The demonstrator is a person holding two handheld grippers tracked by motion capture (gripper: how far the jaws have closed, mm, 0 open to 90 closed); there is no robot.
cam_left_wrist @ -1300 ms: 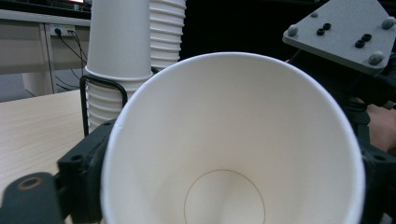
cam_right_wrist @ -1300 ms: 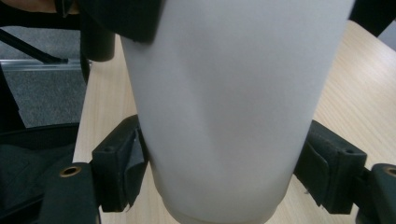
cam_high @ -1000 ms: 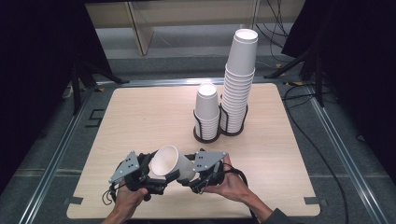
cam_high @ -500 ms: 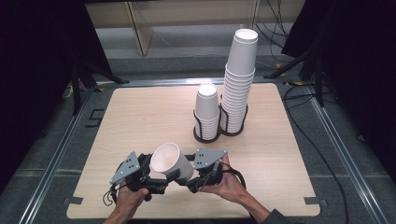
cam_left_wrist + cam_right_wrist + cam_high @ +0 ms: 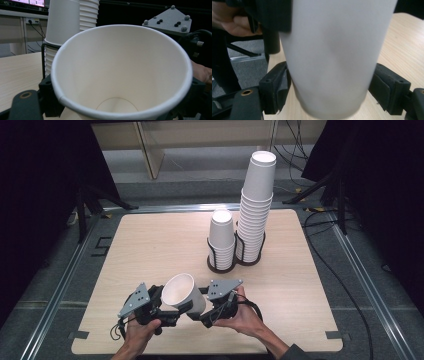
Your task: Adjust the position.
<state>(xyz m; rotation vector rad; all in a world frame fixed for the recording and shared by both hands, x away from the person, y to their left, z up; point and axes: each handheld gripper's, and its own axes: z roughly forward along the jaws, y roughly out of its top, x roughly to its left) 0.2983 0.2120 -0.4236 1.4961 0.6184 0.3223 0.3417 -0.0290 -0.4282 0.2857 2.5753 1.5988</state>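
cup: single white paper cup point(image 5: 181, 292) held above the near edge of the table point(image 5: 150, 245), tilted, mouth facing up and toward the person's left
left gripper: left gripper point(image 5: 165, 312) has just been closing with the cup between its jaws; now clamped on the cup near the rim, pads on both sides of the wall in the left gripper view
right gripper: right gripper point(image 5: 200, 315) has its pads point(image 5: 278, 85) against the lower cup body on both sides, near the base; gripping it
hands: left hand point(image 5: 137, 332) and right hand point(image 5: 245, 317) close together at the near table edge
short stack: short stack of cups point(image 5: 222, 240) in a black wire holder point(image 5: 221, 262), mid table, upright
tall stack: tall stack of cups point(image 5: 256, 205) in a second holder just beside the short one, touching or nearly so
distance: held cup well apart from both stacks
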